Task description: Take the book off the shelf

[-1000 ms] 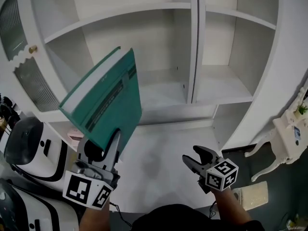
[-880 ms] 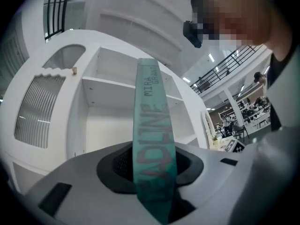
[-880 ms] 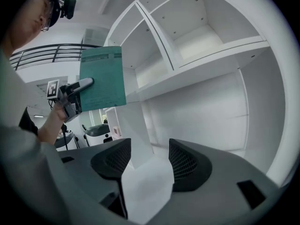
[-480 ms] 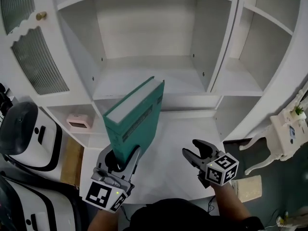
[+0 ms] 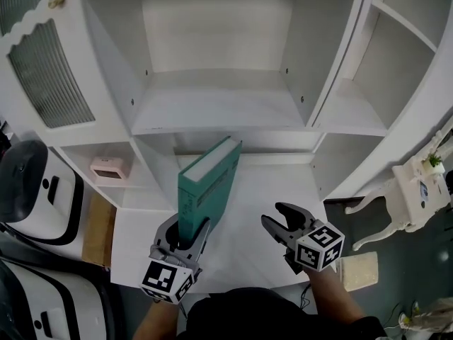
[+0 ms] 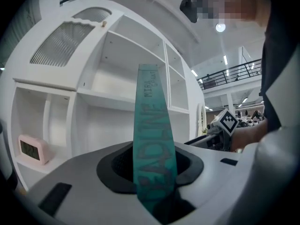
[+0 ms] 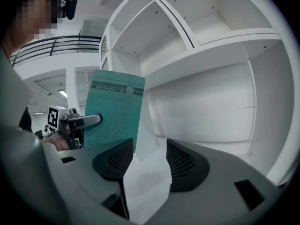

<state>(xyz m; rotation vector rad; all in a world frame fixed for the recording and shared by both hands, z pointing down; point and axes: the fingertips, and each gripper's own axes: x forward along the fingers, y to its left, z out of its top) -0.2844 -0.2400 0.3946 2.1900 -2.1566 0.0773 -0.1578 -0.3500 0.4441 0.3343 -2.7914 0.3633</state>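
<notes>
A teal hardback book [image 5: 209, 186] stands nearly upright, spine toward me, over the white counter [image 5: 244, 250] in front of the shelf unit. My left gripper [image 5: 182, 231] is shut on its lower edge. In the left gripper view the book's spine [image 6: 152, 139] rises between the jaws. My right gripper [image 5: 277, 218] hovers to the book's right, apart from it. Its jaws are closing with nothing between them. In the right gripper view the book's cover [image 7: 115, 111] and the left gripper [image 7: 79, 122] show at the left.
The white shelf unit has a bare middle shelf [image 5: 226, 112] and side compartments. A pink clock [image 5: 107, 167] sits in a low cubby at the left. A ribbed glass door [image 5: 46, 69] is at upper left, white rounded machines [image 5: 28, 190] at the left, a small white table [image 5: 417, 190] at the right.
The book has come down from high at the left to the middle and turned upright, still held by the left gripper. The right gripper's jaws have narrowed a little.
</notes>
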